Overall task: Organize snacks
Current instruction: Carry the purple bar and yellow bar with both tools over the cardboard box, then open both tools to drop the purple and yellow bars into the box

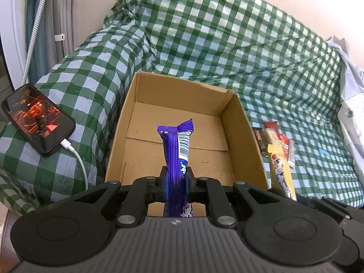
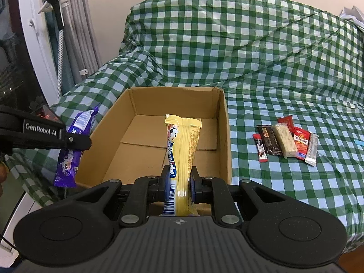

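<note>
Left wrist view: the left gripper (image 1: 176, 183) clamps a purple snack pack (image 1: 176, 150) upright above the empty cardboard box (image 1: 248, 141), apparently ready to drop it in.

Right wrist view: the right gripper (image 2: 180, 184) pinches a yellow Alpenliebe pack (image 2: 185, 145) over the same box; loose snack bars (image 2: 286, 143) wait on the checked cloth (image 2: 273, 68) beyond the box's right edge.

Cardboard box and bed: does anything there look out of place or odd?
Nothing is spilled or damaged. The brown cardboard box sits upright and empty. One odd item: a black smartphone with its screen lit lies on the green checked cover left of the box, plugged into a white cable.
</note>
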`<control>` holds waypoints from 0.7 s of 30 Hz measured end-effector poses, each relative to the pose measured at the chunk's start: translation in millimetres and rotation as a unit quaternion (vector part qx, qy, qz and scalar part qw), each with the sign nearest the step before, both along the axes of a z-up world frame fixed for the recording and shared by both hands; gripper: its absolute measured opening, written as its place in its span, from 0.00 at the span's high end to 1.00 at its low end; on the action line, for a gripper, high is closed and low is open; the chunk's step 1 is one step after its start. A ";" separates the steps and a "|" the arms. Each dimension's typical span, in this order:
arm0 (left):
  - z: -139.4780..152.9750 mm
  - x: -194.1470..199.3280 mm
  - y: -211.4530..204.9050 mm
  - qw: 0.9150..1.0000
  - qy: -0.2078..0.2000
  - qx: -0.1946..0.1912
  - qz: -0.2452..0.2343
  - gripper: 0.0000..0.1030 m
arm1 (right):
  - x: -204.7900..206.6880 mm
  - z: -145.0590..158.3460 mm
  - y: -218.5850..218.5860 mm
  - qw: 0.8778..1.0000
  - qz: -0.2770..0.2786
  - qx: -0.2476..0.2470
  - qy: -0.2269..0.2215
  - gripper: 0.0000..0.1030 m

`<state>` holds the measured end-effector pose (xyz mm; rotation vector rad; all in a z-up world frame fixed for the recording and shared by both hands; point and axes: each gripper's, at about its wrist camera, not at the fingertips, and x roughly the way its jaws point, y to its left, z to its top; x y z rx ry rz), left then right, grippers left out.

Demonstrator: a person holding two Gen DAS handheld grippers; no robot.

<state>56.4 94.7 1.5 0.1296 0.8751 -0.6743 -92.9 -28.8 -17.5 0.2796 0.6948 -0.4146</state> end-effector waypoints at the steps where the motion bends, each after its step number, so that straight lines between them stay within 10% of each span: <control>1: -2.8 3.9 -3.5 1.000 0.001 0.004 0.001 0.86 | 4.0 -2.2 -2.3 1.000 -0.001 0.000 0.003 0.83; 21: -51.6 61.3 -53.0 0.998 0.019 0.057 0.005 0.86 | 71.9 -48.5 -36.7 0.999 0.000 0.020 0.034 0.83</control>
